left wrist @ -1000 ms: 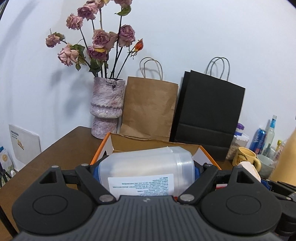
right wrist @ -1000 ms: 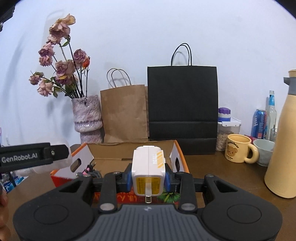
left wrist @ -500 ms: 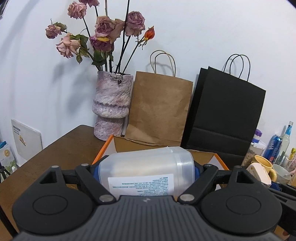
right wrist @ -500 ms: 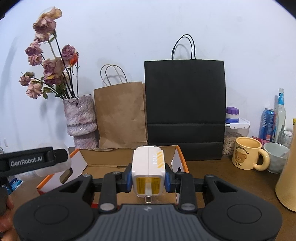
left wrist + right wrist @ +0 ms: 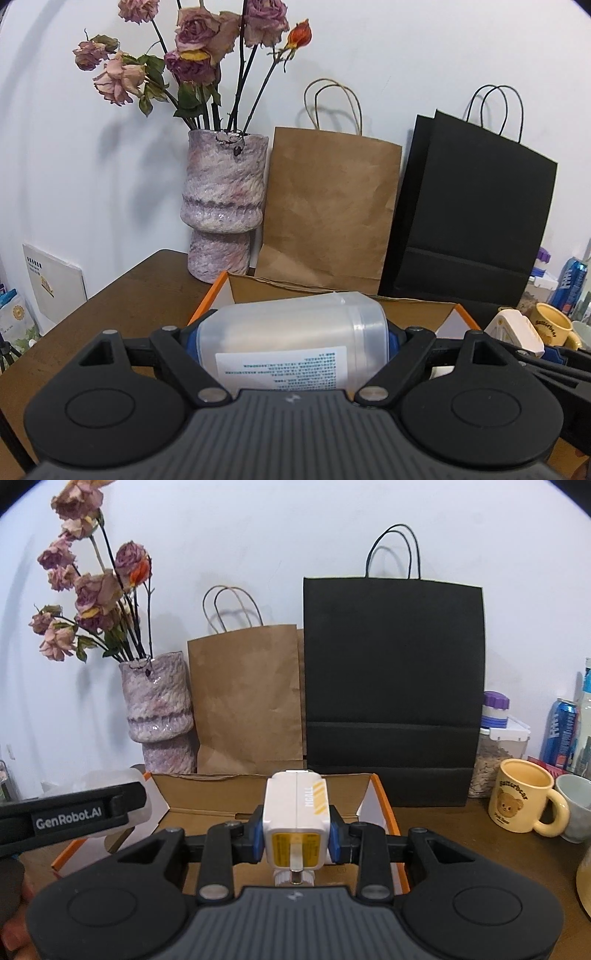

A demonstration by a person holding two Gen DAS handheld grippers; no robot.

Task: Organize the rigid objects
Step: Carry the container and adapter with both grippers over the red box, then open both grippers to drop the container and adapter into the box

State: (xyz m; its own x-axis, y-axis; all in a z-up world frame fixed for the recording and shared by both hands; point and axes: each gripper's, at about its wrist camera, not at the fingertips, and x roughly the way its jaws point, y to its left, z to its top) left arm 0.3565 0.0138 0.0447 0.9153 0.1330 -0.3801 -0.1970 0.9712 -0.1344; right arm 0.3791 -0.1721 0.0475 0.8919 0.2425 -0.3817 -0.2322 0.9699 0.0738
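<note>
My left gripper [image 5: 291,338] is shut on a translucent plastic jar [image 5: 291,332] with a white printed label, held sideways above the near edge of an open orange-edged cardboard box [image 5: 218,291]. My right gripper [image 5: 296,836] is shut on a white charger block [image 5: 295,812] with yellow stripes, held over the same box [image 5: 380,797]. The left gripper's arm [image 5: 70,816] shows at the left of the right wrist view, and the charger [image 5: 517,330] shows at the right of the left wrist view. The box floor is mostly hidden.
Behind the box stand a pink vase of dried roses [image 5: 223,206], a brown paper bag [image 5: 328,206] and a black paper bag [image 5: 391,690]. To the right are a yellow bear mug [image 5: 524,801], a grey cup [image 5: 578,805], a seed jar [image 5: 496,753] and a blue can [image 5: 559,731].
Both grippers have moved forward toward the box and bags, which now look larger. Both keep their hold on the jar and the charger.
</note>
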